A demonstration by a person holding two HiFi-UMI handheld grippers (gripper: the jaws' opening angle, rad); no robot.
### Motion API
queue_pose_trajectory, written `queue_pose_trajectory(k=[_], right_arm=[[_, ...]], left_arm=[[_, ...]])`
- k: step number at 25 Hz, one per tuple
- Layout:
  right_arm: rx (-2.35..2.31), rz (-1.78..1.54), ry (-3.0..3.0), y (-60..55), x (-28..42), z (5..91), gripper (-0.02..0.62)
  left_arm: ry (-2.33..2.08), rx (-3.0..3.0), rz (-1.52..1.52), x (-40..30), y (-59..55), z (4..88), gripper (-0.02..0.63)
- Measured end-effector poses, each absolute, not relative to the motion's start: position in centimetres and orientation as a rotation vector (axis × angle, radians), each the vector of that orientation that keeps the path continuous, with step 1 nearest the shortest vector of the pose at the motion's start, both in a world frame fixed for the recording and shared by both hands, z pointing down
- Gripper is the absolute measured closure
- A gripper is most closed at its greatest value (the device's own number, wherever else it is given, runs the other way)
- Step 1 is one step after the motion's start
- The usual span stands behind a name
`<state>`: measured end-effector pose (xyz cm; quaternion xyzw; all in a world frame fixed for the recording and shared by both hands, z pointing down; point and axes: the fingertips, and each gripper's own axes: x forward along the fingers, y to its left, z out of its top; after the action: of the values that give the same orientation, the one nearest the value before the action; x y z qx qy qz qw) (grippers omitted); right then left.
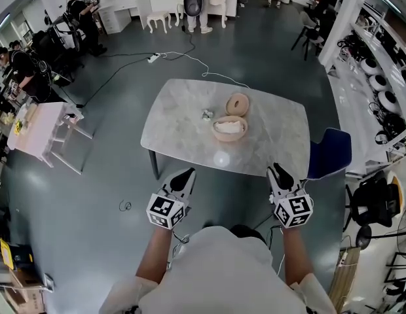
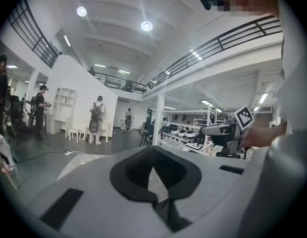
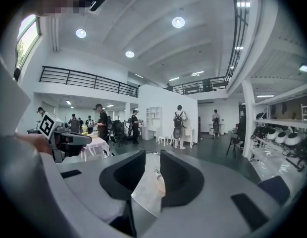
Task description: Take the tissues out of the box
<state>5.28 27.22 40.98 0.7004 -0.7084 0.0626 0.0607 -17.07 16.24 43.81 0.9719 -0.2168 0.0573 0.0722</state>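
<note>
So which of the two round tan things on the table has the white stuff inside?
The nearer one, the round box: white tissues fill it. The lid just behind it has nothing white in it.

No legible text, label or number in sight

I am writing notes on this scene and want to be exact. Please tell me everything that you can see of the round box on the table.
The round box is a low, bowl-like container, light tan, perhaps wood or bamboo. It stands upright and open near the middle of the pale, marble-look table. White tissues fill it about to the rim. Its round lid lies just behind it, touching or nearly touching. A small object, too small to identify, lies apart at its left.
</note>
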Motion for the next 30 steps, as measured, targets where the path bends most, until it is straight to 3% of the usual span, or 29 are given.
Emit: queue_pose_trajectory(k=[12,30], right_arm=[[2.128,0.25,-2.124,25.7,4.9,42.3,0.483],[1.993,0.353,-2.205,14.8,13.7,45.1,0.483]], left_arm=[[-0.616,2.923,0.193,-17.1,14.5,44.5,0.597],[-0.731,2.844,0.269,-9.1,6.0,46.5,0.598]])
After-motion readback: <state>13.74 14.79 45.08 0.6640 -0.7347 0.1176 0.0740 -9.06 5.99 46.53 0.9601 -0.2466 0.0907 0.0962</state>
